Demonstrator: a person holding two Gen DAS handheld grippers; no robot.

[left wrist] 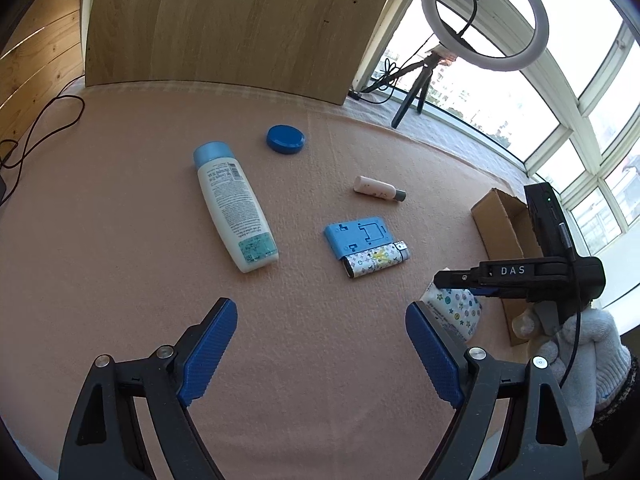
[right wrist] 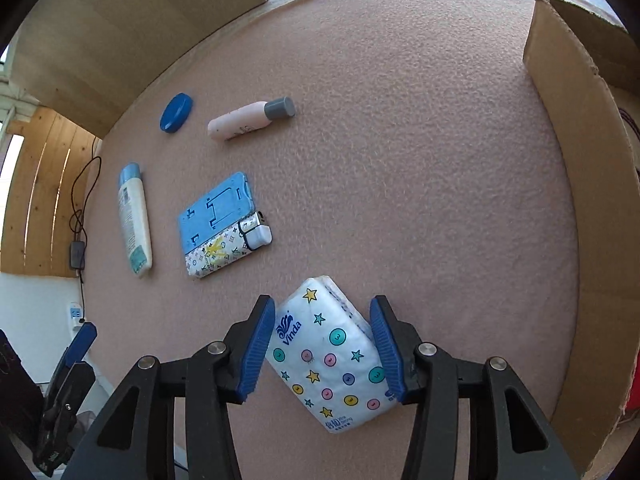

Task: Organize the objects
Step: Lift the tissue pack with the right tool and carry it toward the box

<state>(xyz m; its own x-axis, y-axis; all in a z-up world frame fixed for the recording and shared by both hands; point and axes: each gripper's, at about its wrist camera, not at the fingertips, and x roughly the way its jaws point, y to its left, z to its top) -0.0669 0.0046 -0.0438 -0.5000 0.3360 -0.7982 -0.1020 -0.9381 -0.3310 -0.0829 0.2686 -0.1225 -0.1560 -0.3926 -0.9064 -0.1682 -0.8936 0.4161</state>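
Note:
A star-patterned tissue pack [right wrist: 328, 360] lies tilted between the blue pads of my right gripper [right wrist: 324, 320], which touch both its sides; the left wrist view shows this tissue pack [left wrist: 456, 308] under the right gripper [left wrist: 460, 280]. My left gripper [left wrist: 320, 320] hangs open above bare pink cloth, holding nothing. On the cloth lie a white bottle with a blue cap [left wrist: 234, 208], a blue round lid [left wrist: 285, 139], a small pink bottle [left wrist: 378, 189], a blue flat stand [left wrist: 358, 240] and a patterned lighter [left wrist: 376, 262] against it.
An open cardboard box [right wrist: 580, 160] stands at the right, close to the pack. A wooden board [left wrist: 224, 28] rises at the back. A ring light [left wrist: 428, 12] on a tripod stands by the windows. A black cable [left wrist: 52, 120] trails at the left. A gloved hand [left wrist: 588, 344] holds the right gripper.

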